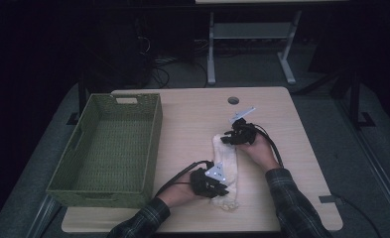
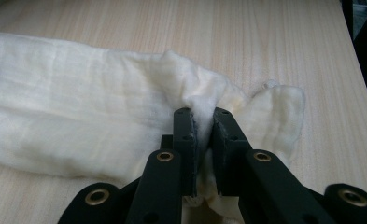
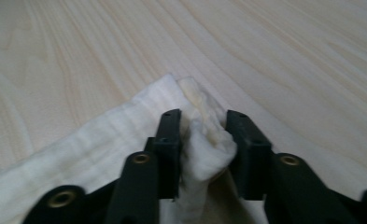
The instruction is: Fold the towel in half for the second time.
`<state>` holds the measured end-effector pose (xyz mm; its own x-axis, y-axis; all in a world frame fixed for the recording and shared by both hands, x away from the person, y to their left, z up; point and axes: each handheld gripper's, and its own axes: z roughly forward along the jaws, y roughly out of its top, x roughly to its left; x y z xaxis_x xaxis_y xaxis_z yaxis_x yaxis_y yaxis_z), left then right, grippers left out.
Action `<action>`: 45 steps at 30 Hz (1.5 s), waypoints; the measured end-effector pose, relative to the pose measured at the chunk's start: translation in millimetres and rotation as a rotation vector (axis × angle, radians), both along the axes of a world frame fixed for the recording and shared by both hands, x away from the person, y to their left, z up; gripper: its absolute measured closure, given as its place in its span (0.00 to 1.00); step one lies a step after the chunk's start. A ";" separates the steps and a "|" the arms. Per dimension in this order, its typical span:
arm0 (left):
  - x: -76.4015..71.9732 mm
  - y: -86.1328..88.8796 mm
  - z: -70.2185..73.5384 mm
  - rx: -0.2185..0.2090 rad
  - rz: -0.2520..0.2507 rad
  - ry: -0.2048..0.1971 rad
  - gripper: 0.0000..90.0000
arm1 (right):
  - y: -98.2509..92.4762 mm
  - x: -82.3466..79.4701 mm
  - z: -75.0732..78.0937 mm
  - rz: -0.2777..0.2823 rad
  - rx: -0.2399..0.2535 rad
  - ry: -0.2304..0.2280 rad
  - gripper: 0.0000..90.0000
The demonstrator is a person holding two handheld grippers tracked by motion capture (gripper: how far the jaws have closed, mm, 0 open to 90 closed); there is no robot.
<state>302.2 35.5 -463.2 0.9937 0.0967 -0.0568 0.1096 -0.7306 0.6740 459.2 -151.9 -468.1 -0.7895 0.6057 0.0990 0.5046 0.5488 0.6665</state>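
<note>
A rectangular olive-green woven basket (image 1: 110, 148) with cut-out handles is sitting on the left part of the pale wood-grain table (image 1: 277, 119), well apart from the work and not standing in its way. A small round grey cable port (image 1: 233, 100) is lying in the tabletop near the far edge, beyond the hands. Past the table, the grey metal legs of another desk (image 1: 252, 44) are standing on the dark floor.

A long, narrow cream-white cloth (image 1: 225, 168) of soft, gauzy, faintly ribbed fabric is lying folded on the table right of centre, running from the near edge away toward the far side. Its near end is puckering into loose lobes, while its far end is coming to a flatter corner.

The left gripper (image 2: 203, 122) is sitting at the near end of the cloth, its two black jaws drawn almost together and pinching a thin raised ridge of fabric (image 2: 197, 100) between the pads. The right gripper (image 3: 203, 122) is working at the far corner, its jaws standing a little wider and squeezing a bunched, rounded wad of the same cloth (image 3: 204, 144) that is filling the gap between them and touching both pads. The rest of the cloth is spreading flat between the two grippers, and plaid sleeves (image 1: 292, 193) are coming in from the near edge.
</note>
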 end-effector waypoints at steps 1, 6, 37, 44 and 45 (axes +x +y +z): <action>0.0 0.0 0.0 0.001 0.000 0.000 0.90 | 0.0 -0.5 -0.6 0.002 0.017 0.011 0.82; -0.3 -0.6 0.7 0.007 0.005 0.001 0.90 | 2.0 -3.6 -0.1 -0.006 0.019 0.025 0.91; 5.5 25.8 110.3 -0.196 0.041 -0.029 0.92 | 13.4 -1.6 80.6 0.031 0.032 -0.090 0.93; 9.5 43.1 137.6 -0.217 0.025 -0.035 0.92 | 33.6 0.3 102.0 0.078 0.032 -0.126 0.93; 9.9 47.1 141.5 -0.222 0.024 -0.031 0.92 | 36.9 0.6 105.0 0.083 0.032 -0.128 0.93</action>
<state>312.1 82.6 -321.7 0.9928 0.1092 -0.0484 0.1018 -0.5611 0.8215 459.8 -115.0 -363.1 -0.8439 0.5364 0.0122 0.3682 0.5624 0.7404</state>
